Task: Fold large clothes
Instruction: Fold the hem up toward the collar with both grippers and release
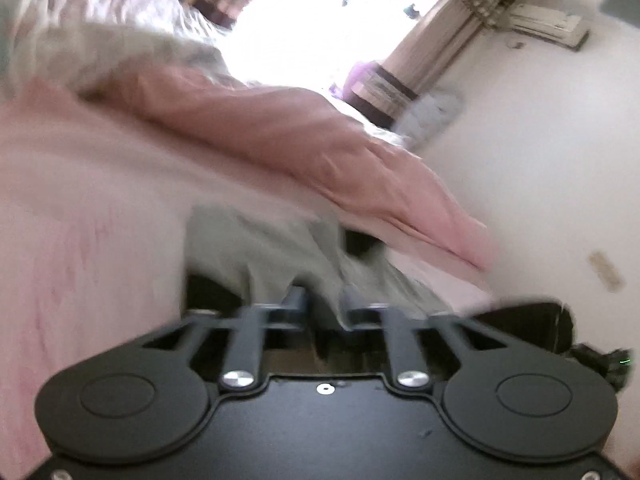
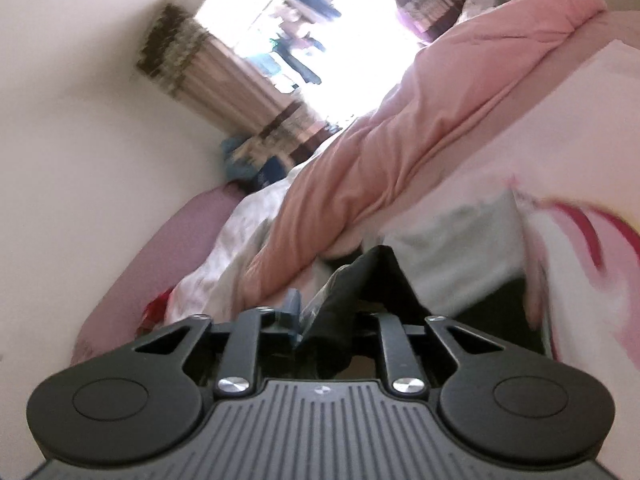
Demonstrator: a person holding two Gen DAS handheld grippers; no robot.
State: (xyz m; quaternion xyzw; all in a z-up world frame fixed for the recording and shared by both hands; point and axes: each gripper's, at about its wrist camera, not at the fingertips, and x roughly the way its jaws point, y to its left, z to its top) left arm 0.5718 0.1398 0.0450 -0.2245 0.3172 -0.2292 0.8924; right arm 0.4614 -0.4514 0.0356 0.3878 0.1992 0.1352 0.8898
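- Left gripper has grey-green fabric between its fingers; whether they pinch it is too blurred to tell.
- Right gripper is clamped on dark cloth.
- Pink duvet lies bunched at 12 o'clock.
- Curtains frame the bright window beyond.

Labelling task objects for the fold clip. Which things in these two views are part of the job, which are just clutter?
Job:
grey-green garment, between the left claw fingers
dark garment, at the right claw
pink bed sheet, the work surface

Lying about:
pink quilt
white blanket
curtains
air conditioner
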